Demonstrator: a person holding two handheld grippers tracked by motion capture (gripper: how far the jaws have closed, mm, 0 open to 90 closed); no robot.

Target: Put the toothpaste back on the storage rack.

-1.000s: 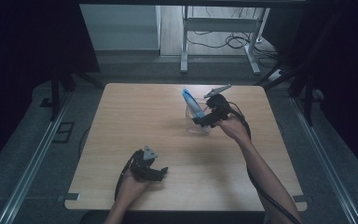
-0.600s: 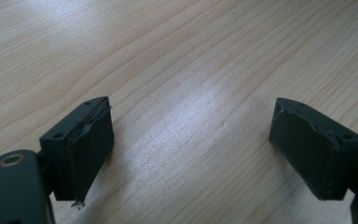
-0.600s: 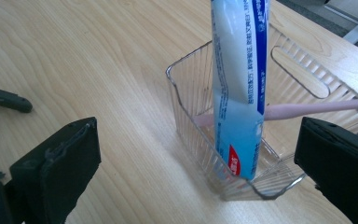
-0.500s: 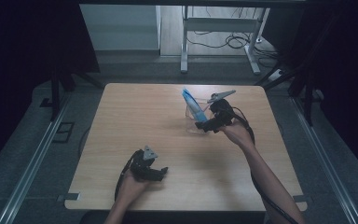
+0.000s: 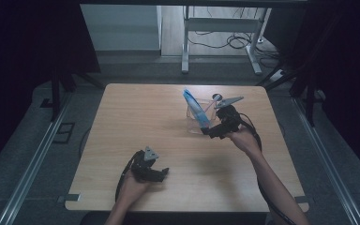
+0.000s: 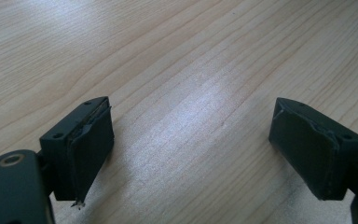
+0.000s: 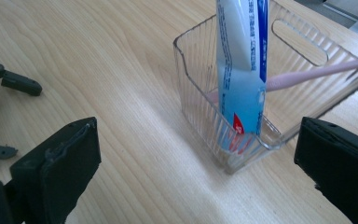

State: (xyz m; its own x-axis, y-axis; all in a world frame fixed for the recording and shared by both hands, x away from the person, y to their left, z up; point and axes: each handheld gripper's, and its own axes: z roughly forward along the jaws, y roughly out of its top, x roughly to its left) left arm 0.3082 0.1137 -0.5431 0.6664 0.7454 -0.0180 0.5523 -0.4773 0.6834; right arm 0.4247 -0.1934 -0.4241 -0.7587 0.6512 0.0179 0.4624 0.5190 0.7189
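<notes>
A clear ribbed plastic bin [image 7: 242, 93] stands on the wooden surface [image 5: 136, 122], and everything here is placed in relation to it. Inside the bin a blue and white toothpaste tube [image 7: 241, 70] stands almost upright, leaning against the near corner, with its lower end at the bottom of the bin. A pink toothbrush [image 7: 317, 72] lies slanted in the bin behind the tube, and its head sticks out over the far rim. The right gripper [image 5: 214, 133] is just beside the bin, on the person's side of it; its fingers [image 7: 60, 163] are spread apart and hold nothing. The left gripper [image 5: 155, 172] rests well apart from the bin, near the front edge of the surface, its fingers [image 6: 86, 144] also released and empty.
</notes>
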